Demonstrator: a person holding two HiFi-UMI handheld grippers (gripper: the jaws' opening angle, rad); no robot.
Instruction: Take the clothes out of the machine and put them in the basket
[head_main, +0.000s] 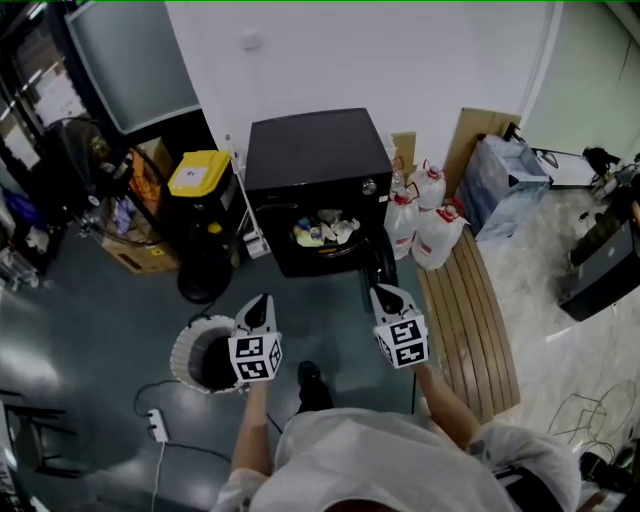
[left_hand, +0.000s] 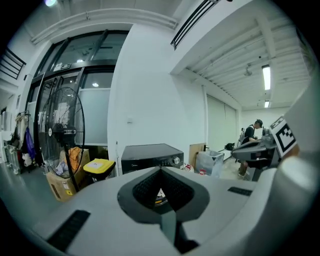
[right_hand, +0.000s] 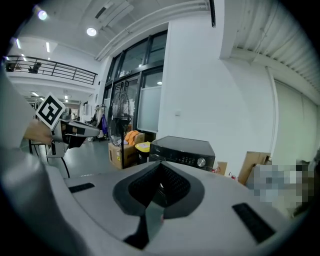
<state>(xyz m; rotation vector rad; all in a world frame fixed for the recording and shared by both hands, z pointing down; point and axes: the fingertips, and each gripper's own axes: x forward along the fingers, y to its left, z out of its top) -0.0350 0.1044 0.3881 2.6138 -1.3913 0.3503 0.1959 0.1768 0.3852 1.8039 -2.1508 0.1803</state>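
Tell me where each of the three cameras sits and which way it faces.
Head view: on the person's head, looking steeply down at the machine, basket, both forearms, left gripper and right gripper.
Left gripper view: on the left gripper, looking along its shut jaws toward the machine.
Right gripper view: likewise on the right gripper, jaws shut.
Shared: all see the machine.

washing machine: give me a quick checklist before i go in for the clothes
1. Washing machine open: ok, its front opening is exposed.
2. Clothes reachable: ok, piled in the opening.
3. Basket in place: ok, on the floor by the left gripper.
4. Grippers empty: ok, nothing in the left gripper or the right gripper.
5. Jaws apart for a grasp: not ok, both pairs are together.
6. Grippers at the clothes: not ok, both are short of the machine.
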